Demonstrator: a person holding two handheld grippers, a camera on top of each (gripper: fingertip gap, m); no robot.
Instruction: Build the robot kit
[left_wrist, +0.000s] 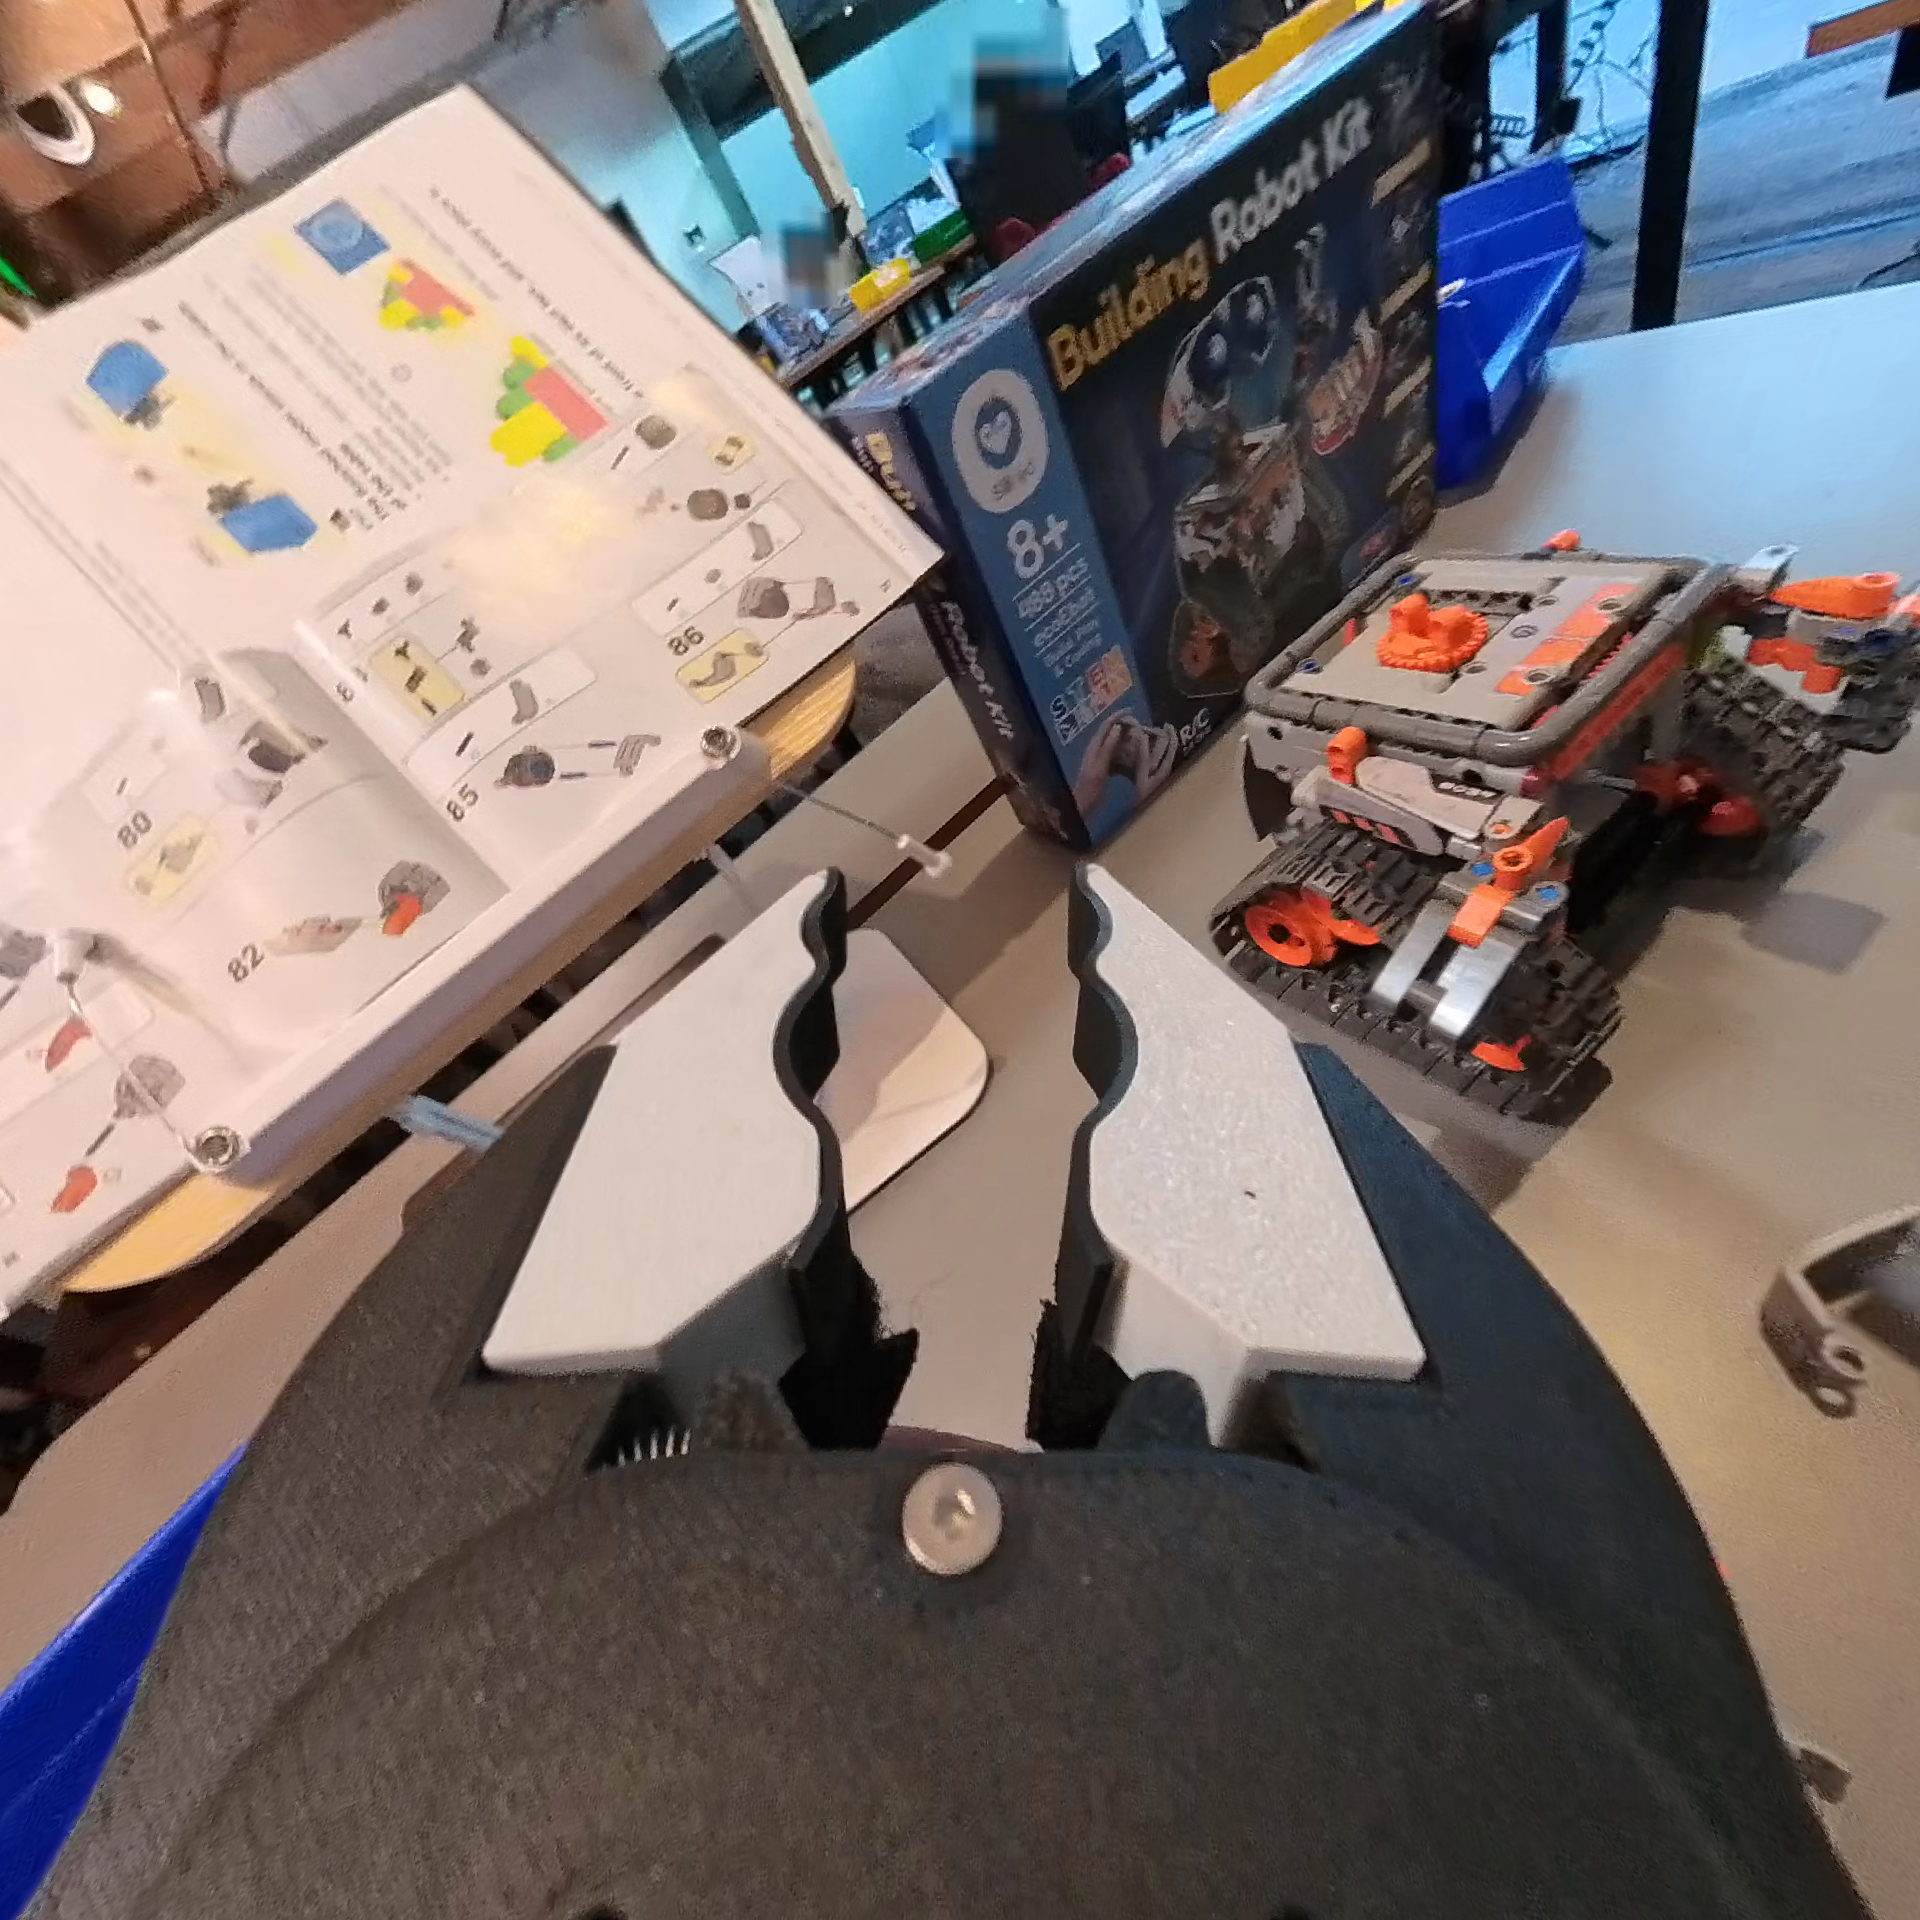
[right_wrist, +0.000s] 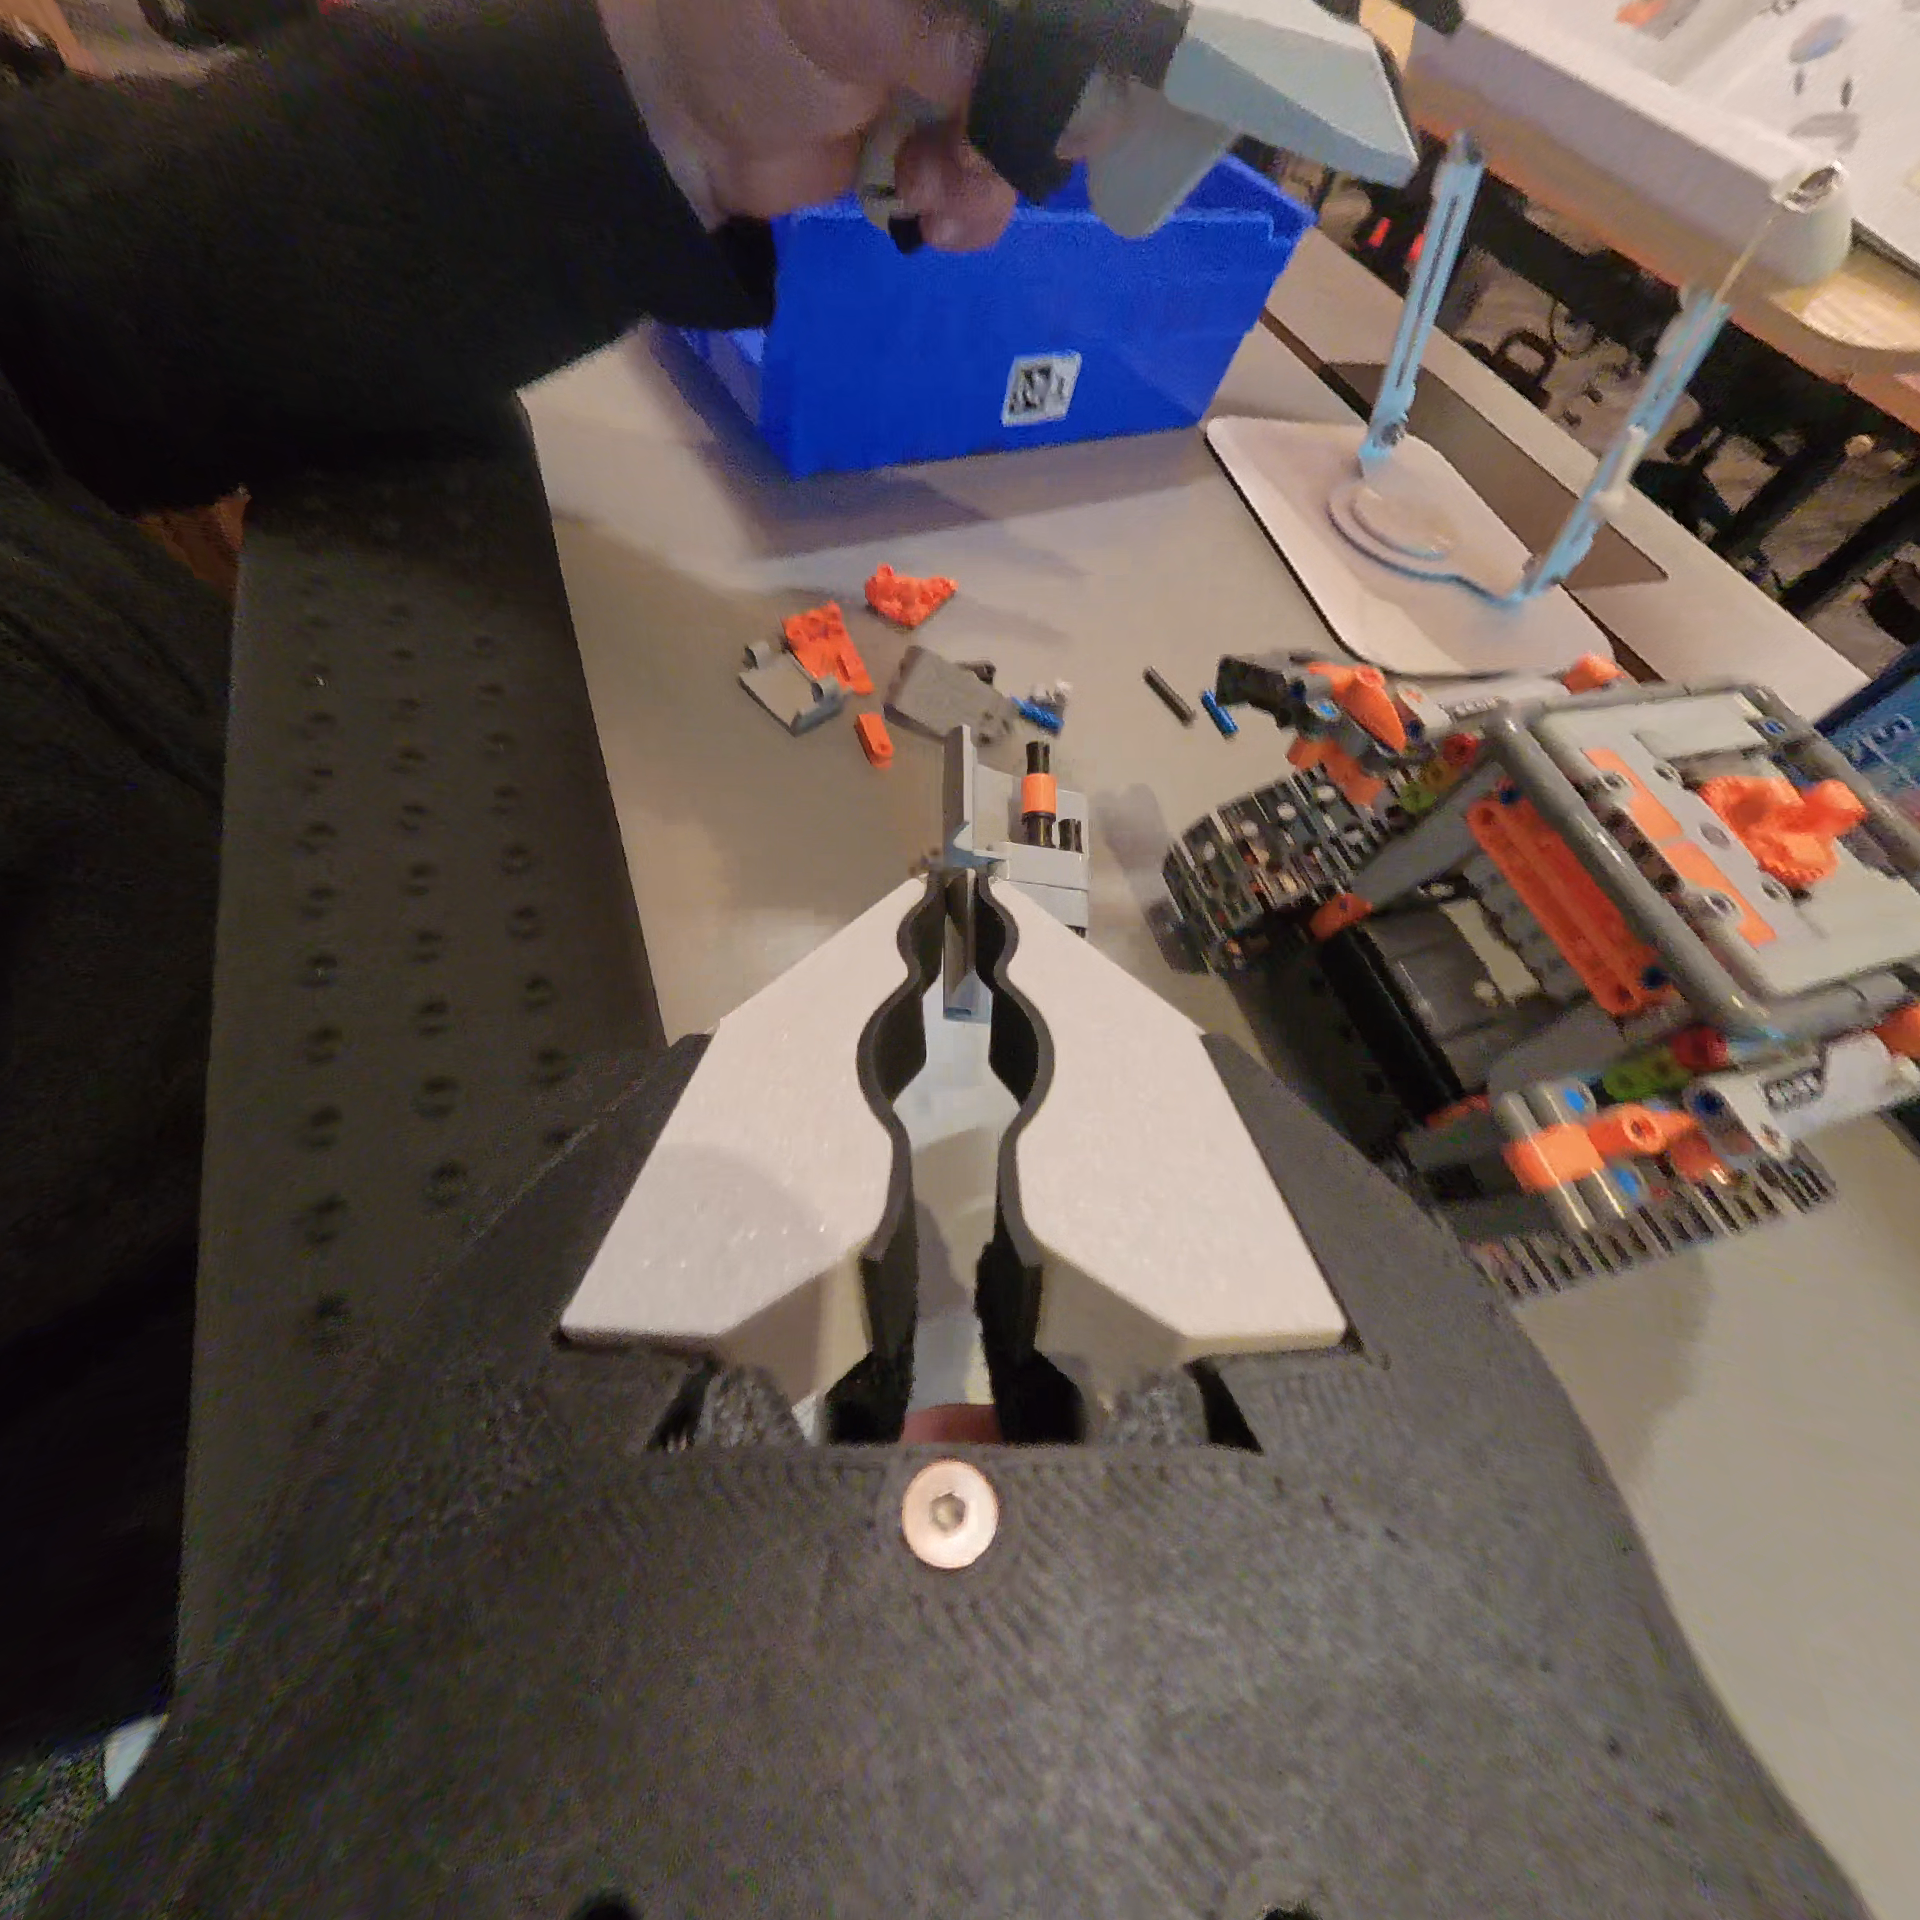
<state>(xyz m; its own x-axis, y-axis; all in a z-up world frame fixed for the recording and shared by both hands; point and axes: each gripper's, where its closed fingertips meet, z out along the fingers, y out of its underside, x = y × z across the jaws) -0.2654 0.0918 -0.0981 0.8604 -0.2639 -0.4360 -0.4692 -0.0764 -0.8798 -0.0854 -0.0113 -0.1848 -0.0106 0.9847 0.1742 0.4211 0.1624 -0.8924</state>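
My left gripper (left_wrist: 956, 899) is open and empty, held above the grey table near the flat white base (left_wrist: 904, 1049) of a stand that carries an open instruction booklet (left_wrist: 343, 582). A tracked grey, black and orange toy robot (left_wrist: 1538, 821) sits to its right. My right gripper (right_wrist: 961, 883) is shut on a small grey brick assembly (right_wrist: 1013, 842) with an orange collar on a black pin, held just above the table. The tracked robot (right_wrist: 1621, 935) lies to its right. The left gripper also shows in the right wrist view (right_wrist: 1247, 94), held by a hand at the top.
A blue kit box (left_wrist: 1195, 499) stands behind the robot, with a blue bin (left_wrist: 1496, 312) beyond it. Loose orange and grey pieces (right_wrist: 883, 665) lie on the table before another blue bin (right_wrist: 997, 343). A perforated dark panel (right_wrist: 405, 935) runs along the left. A grey curved part (left_wrist: 1849, 1309) lies at right. Spacing between my two grippers at the tips: around 25 cm. My right gripper is the nearer one to the tracked robot (right_wrist: 1621, 935): about 12 cm, against 20 cm. Look for it in the left wrist view (left_wrist: 1657, 651) too.
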